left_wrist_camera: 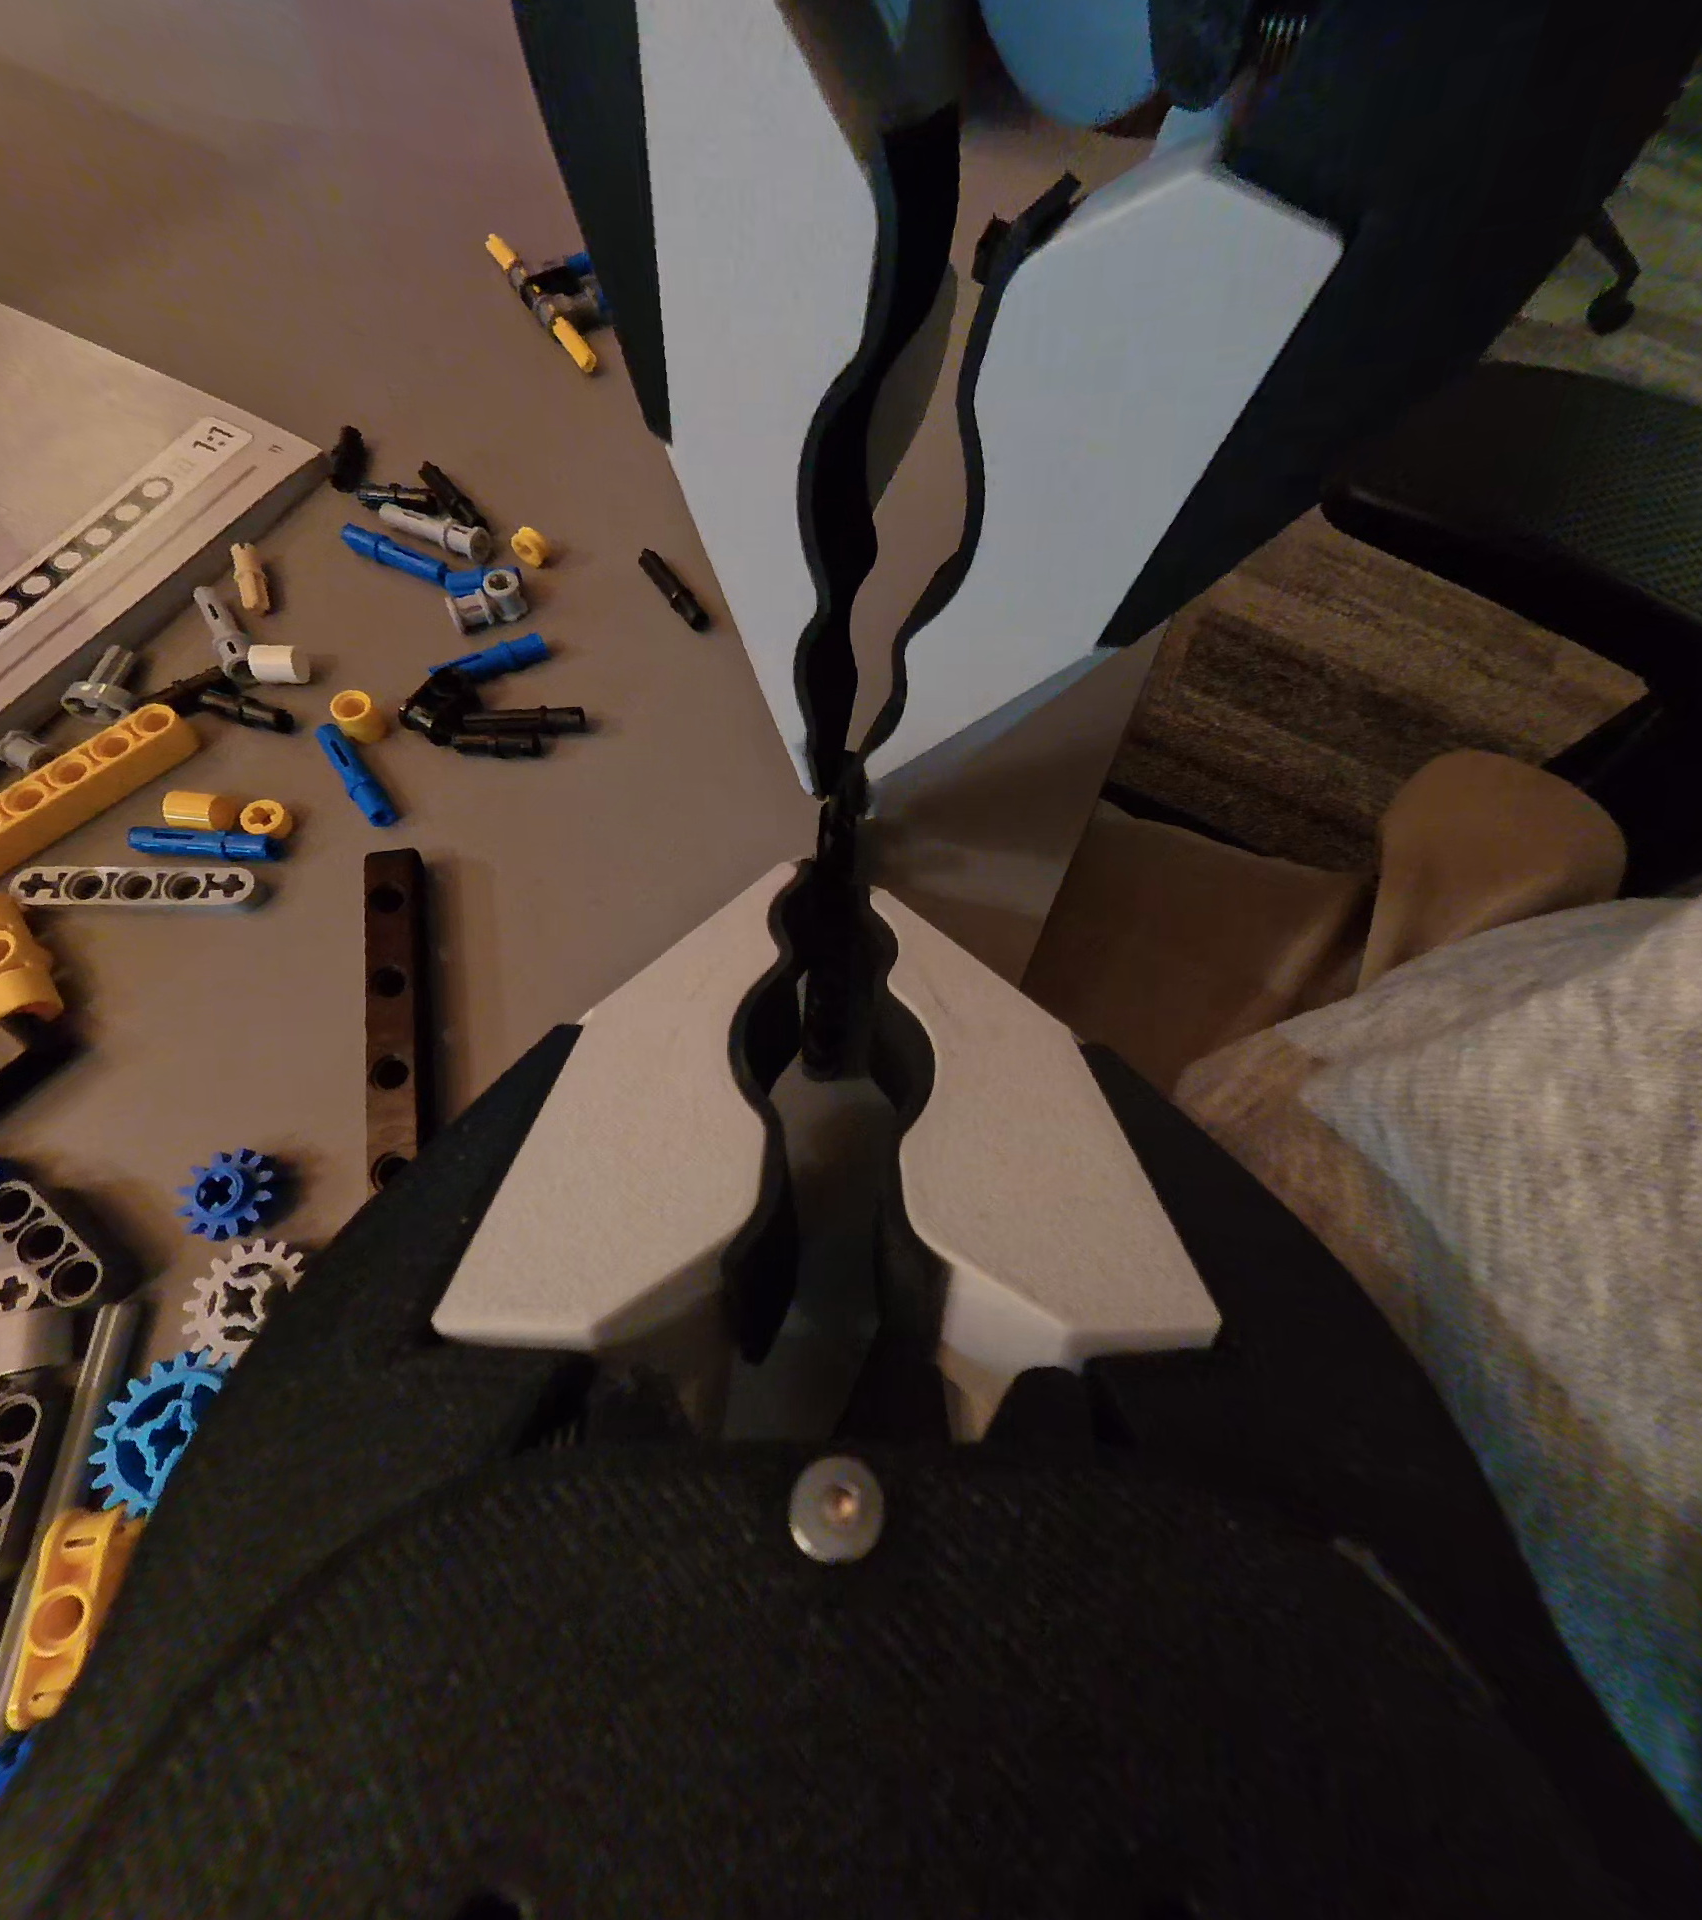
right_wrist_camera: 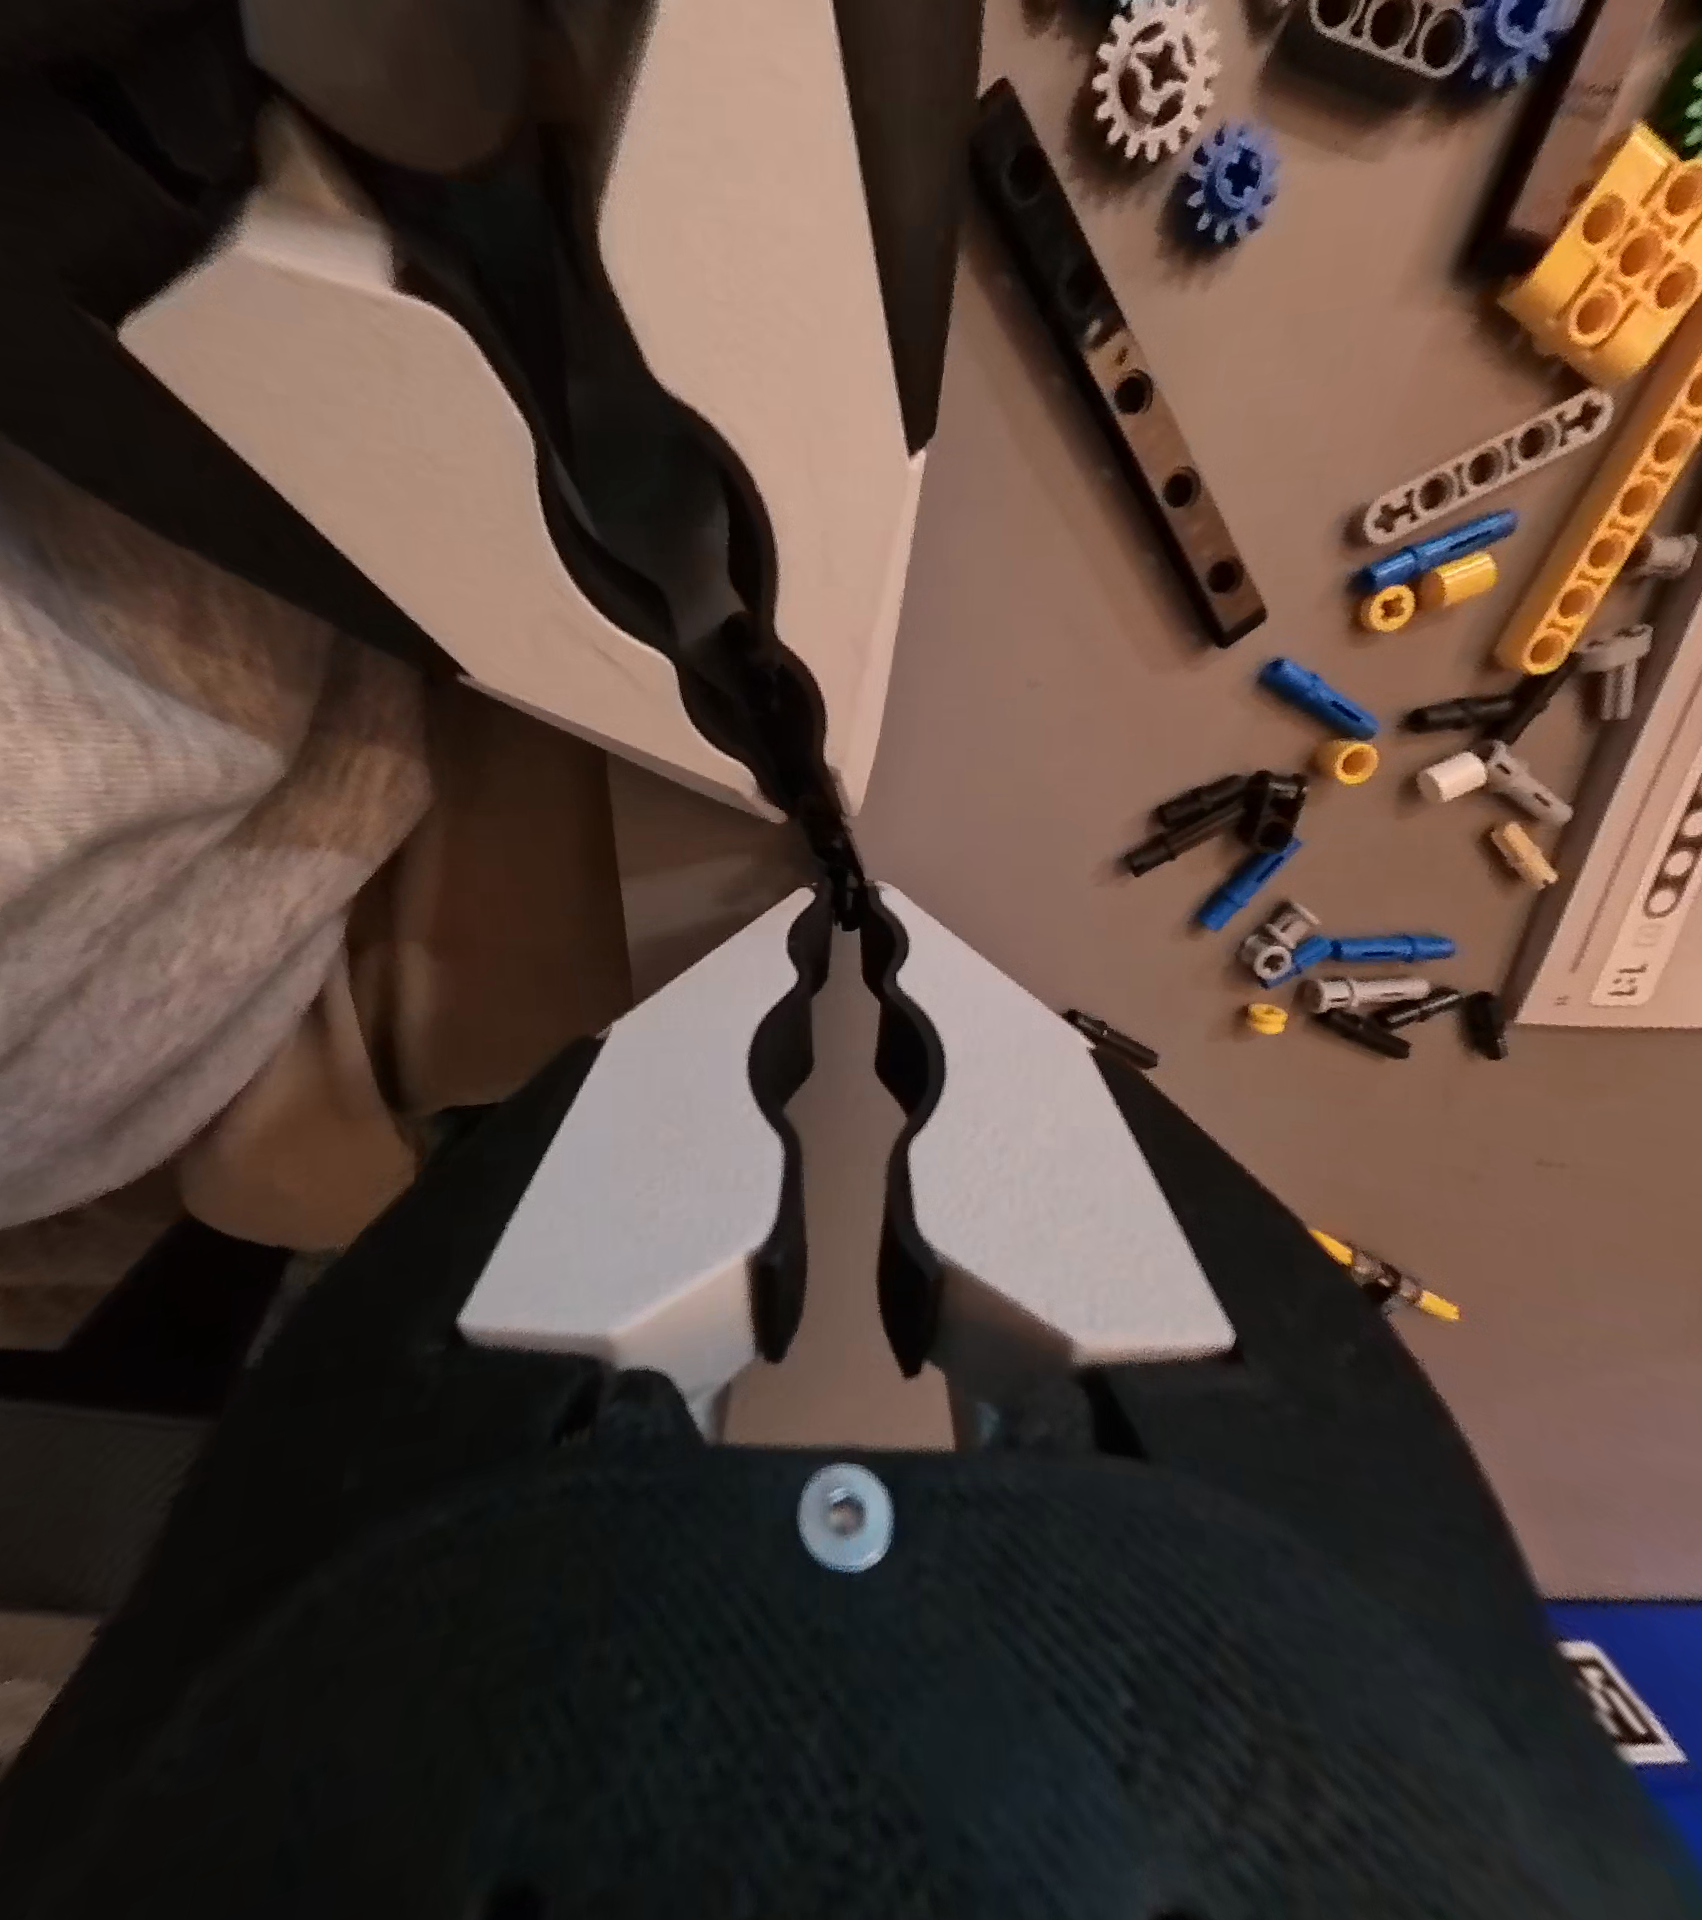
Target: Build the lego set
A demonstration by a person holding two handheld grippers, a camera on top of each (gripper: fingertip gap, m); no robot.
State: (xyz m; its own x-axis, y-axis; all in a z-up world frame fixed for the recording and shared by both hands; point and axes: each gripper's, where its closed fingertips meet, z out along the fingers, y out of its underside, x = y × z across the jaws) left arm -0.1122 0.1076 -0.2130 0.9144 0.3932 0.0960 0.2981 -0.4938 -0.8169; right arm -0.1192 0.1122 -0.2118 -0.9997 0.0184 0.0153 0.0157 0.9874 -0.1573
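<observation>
My left gripper (left_wrist_camera: 831, 883) and my right gripper (left_wrist_camera: 839, 774) meet tip to tip above the table's near edge. A thin black pin (left_wrist_camera: 824, 977) runs between the left gripper's dark pads, and its far end sits in the right gripper's tips. Both are shut on it. In the right wrist view my right gripper (right_wrist_camera: 847, 904) pinches the same black pin (right_wrist_camera: 839, 868), and the left gripper (right_wrist_camera: 811, 805) comes in from the upper left. Most of the pin is hidden by the pads.
Loose parts lie on the grey table (left_wrist_camera: 535, 831): a long yellow beam (left_wrist_camera: 36, 800), a black beam (left_wrist_camera: 395, 1008), blue gears (left_wrist_camera: 226, 1193), several pins. An instruction booklet (left_wrist_camera: 47, 499) lies at the far left. A person's lap (left_wrist_camera: 1501, 1195) and a chair (left_wrist_camera: 1605, 540) are beside the edge. The grippers are tip to tip, or close to it.
</observation>
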